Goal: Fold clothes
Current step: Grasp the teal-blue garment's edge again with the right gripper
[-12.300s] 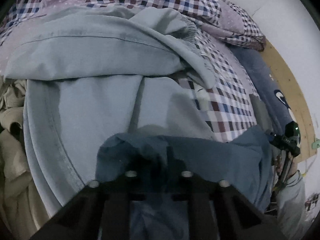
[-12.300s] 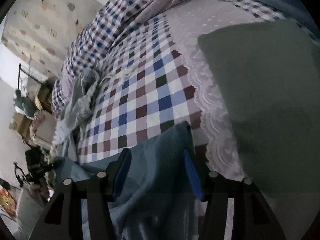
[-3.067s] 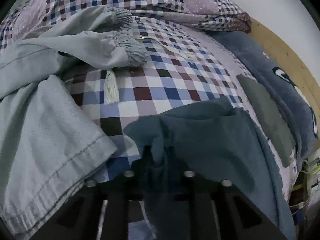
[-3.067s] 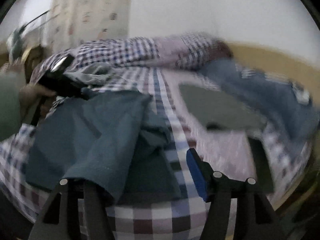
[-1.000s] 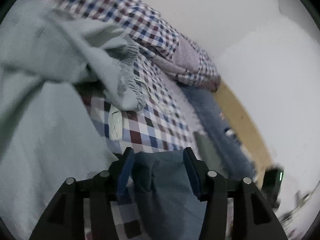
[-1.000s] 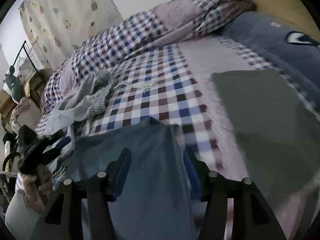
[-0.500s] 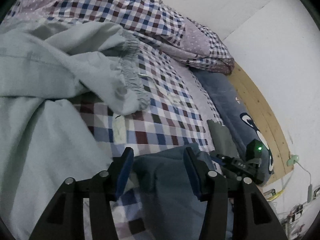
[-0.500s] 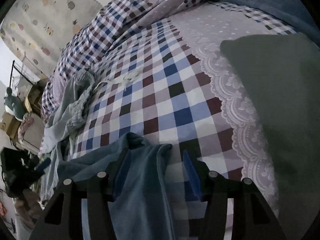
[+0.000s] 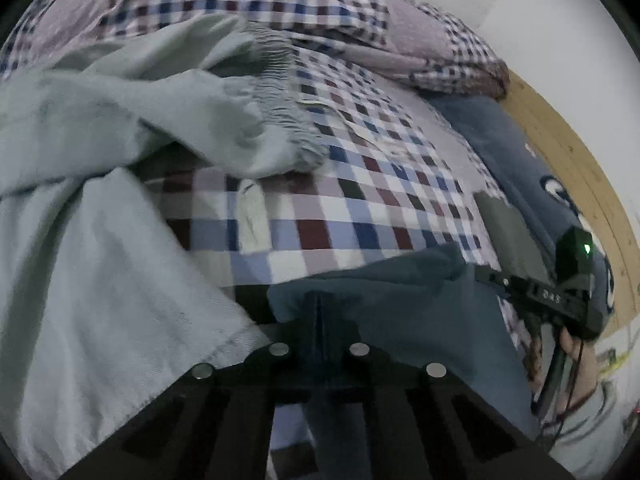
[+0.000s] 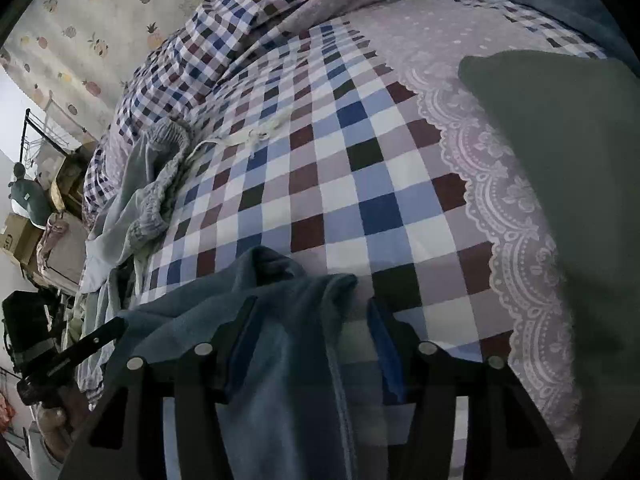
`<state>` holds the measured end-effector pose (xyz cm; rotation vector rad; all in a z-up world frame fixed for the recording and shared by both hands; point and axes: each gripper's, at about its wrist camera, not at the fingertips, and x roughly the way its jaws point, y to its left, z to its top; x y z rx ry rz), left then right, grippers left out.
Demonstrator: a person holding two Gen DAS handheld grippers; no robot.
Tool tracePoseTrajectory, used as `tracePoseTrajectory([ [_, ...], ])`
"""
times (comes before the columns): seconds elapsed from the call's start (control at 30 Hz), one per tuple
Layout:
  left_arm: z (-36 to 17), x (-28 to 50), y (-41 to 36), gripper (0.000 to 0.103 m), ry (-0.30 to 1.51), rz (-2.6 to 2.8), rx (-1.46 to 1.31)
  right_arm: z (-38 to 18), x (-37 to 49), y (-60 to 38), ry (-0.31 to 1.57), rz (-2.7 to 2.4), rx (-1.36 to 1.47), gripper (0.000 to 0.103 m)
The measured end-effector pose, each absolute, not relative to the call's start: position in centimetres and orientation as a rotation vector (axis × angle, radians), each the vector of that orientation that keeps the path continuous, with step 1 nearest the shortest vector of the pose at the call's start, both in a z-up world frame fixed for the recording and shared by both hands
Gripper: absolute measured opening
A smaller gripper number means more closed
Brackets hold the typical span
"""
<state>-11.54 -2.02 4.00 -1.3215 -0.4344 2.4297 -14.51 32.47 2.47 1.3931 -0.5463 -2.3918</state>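
The blue garment (image 9: 404, 304) lies bunched at the near edge of the bed, on the checked bedspread (image 9: 340, 216), and both tools are at it. The left tool (image 9: 318, 320) has its two fingers pressed together with a fold of the blue cloth pinched between them. The right tool (image 10: 312, 320) has its fingers spread apart, and the cloth's corner (image 10: 280, 280) lies draped between and over them without being clamped.

The main risk, as I judge it, is uneven hold. With only the left tool gripping, any lift or pull would drag the garment from one point, so the free side would slump, twist and crease rather than spread flat. If the right tool shuts where it stands, it may catch several bunched layers at once, or only a thin edge that slides out under tension.

A second risk is the pale grey-green trousers (image 9: 120, 240), which lie just beside the blue garment on the left, with their elastic waistband (image 9: 280, 92) and white drawstring (image 10: 248, 136) spilling onto the bedspread. A sweep to that side could snag them and pull them along.

The folded grey-green piece (image 10: 560, 160) farther right could be disturbed if the blue cloth is flung across. The picture is dim and soft, so seams and hems are hard to read.
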Motion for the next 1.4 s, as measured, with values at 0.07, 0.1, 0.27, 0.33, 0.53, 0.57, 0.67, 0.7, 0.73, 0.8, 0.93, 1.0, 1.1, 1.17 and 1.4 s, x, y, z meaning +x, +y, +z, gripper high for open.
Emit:
tracePoseTrajectory([
  [0.07, 3.6, -11.5, -2.8, 0.0, -0.492, 2.435, -1.293, 2.9, -14.3, 32.0, -0.508, -2.401, 1.363, 0.012],
  [0.1, 3.4, -11.5, -3.2, 0.0, -0.518, 2.436, -1.279, 3.3, -14.1, 31.7, -0.461, -2.422, 1.35, 0.006],
  [0.27, 4.5, -11.4, -3.8, 0.0, -0.484, 2.405, -1.231, 7.4, -12.8, 30.5, -0.365, -2.512, 1.168, 0.005],
  [0.33, 5.0, -11.3, -4.0, 0.0, -0.471, 2.392, -1.211, 9.1, -12.4, 30.1, -0.355, -2.522, 1.097, 0.005],
  [0.53, 6.4, -11.2, -4.7, 0.044, -0.43, 2.353, -1.154, 9.8, -12.1, 29.4, -0.337, -2.528, 1.092, 0.005],
  [0.57, 6.5, -11.2, -4.1, 0.064, -0.408, 2.354, -1.157, 9.8, -12.2, 29.5, -0.344, -2.528, 1.094, 0.005],
  [0.67, 6.7, -11.7, -2.8, 0.067, -0.328, 2.361, -1.196, 10.0, -12.1, 29.8, -0.37, -2.517, 1.087, 0.005],
  [0.7, 6.8, -11.8, -2.0, 0.067, -0.292, 2.355, -1.208, 10.2, -12.0, 29.9, -0.375, -2.515, 1.079, 0.005],
  [0.73, 6.8, -11.7, -1.5, 0.067, -0.253, 2.354, -1.204, 10.3, -11.9, 30.0, -0.38, -2.514, 1.072, 0.005],
  [0.8, 7.2, -10.9, 0.3, 0.063, -0.11, 2.342, -1.189, 10.6, -11.7, 30.1, -0.39, -2.512, 1.058, 0.005],
  [0.93, 5.5, -11.0, 3.1, 0.053, 0.147, 2.329, -1.279, 10.6, -11.6, 30.5, -0.413, -2.503, 1.058, 0.005],
  [1.0, 4.2, -11.8, 3.4, 0.042, 0.218, 2.362, -1.342, 10.5, -11.5, 30.6, -0.42, -2.498, 1.059, 0.005],
  [1.1, 3.7, -12.1, 3.2, 0.017, 0.212, 2.394, -1.329, 10.5, -11.5, 30.6, -0.423, -2.492, 1.061, 0.005],
  [1.17, 3.9, -12.0, 2.3, 0.004, 0.13, 2.412, -1.305, 10.4, -11.5, 30.5, -0.42, -2.492, 1.062, 0.005],
  [1.4, 6.7, -10.2, -1.4, 0.002, -0.169, 2.54, -1.133, 10.5, -11.5, 30.7, -0.412, -2.522, 1.04, 0.005],
])
